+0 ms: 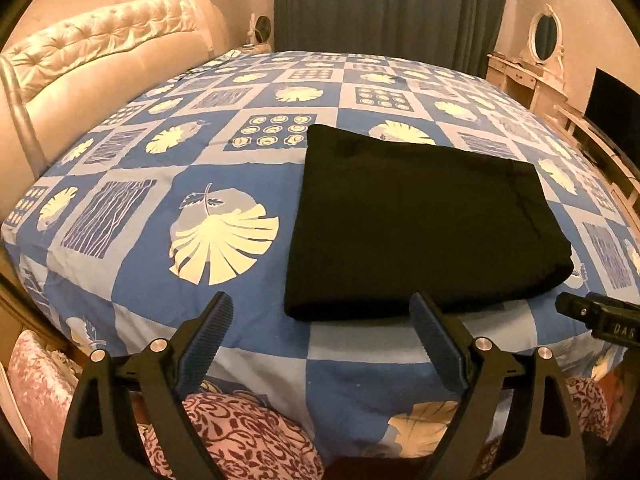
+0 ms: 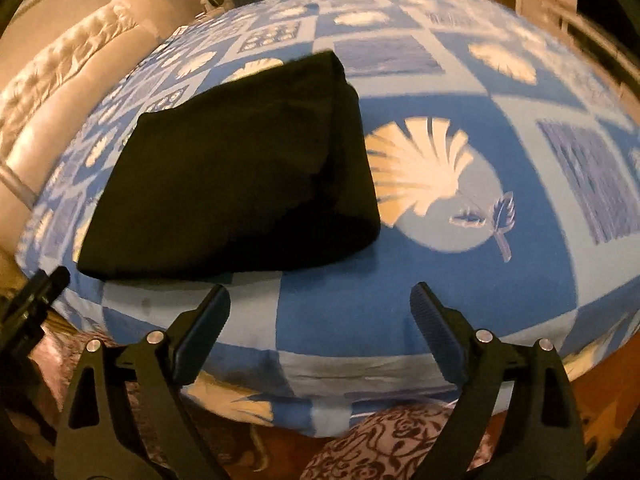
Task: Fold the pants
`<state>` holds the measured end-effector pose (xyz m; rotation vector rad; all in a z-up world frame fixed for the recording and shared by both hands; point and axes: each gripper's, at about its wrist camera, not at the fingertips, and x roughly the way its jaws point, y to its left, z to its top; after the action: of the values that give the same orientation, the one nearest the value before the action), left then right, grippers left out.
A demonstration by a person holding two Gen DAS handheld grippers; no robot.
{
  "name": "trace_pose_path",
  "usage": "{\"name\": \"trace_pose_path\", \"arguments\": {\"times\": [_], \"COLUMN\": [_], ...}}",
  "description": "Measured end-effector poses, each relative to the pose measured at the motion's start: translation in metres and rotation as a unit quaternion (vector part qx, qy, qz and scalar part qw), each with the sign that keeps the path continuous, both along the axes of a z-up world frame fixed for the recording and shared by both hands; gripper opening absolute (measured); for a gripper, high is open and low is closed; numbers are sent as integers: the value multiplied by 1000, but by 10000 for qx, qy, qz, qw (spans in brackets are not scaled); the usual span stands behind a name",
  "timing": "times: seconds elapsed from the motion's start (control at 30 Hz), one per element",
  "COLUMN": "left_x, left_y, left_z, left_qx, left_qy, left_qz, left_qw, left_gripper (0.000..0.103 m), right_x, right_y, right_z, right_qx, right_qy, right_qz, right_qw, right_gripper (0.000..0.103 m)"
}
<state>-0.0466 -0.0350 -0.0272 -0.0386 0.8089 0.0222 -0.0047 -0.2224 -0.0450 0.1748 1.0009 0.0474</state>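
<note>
Pants: black pants [image 1: 416, 220] lie folded into a thick, flat rectangle, edges fairly even, a seam visible near one side.
Place: on the blue patchwork bedspread [image 1: 160, 168] with cream leaf prints, near the bed's front edge.
Left gripper [image 1: 322, 320]: fingers wide apart, nothing between them, just short of the pants.
Right gripper [image 2: 320, 312]: fingers wide apart, empty, over bare bedspread beside the pants.
Beyond: tufted cream headboard [image 1: 100, 52].

I saw a bed [image 1: 160, 160] covered in a blue-and-white leaf-patterned sheet. A folded black pair of pants [image 1: 420, 216] lay flat on it.
</note>
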Motion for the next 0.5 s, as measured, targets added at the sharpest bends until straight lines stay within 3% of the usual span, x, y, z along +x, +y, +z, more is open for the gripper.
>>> {"name": "trace_pose_path", "arguments": {"times": [0.13,0.5], "left_x": [-2,-5], "left_y": [2,1], "left_z": [1,-2], "left_qx": [-91,30], "left_qy": [-27,-7], "left_qz": [82,80], "left_qw": [9999,10000], "left_gripper": [89,89], "right_x": [-2,1], "right_y": [3,-2], "right_z": [7,7], "right_qx": [-338,-463], "right_qy": [-270,-347], "right_qz": [-44,-254], "right_qw": [9991,9980], "right_gripper": [92,92]}}
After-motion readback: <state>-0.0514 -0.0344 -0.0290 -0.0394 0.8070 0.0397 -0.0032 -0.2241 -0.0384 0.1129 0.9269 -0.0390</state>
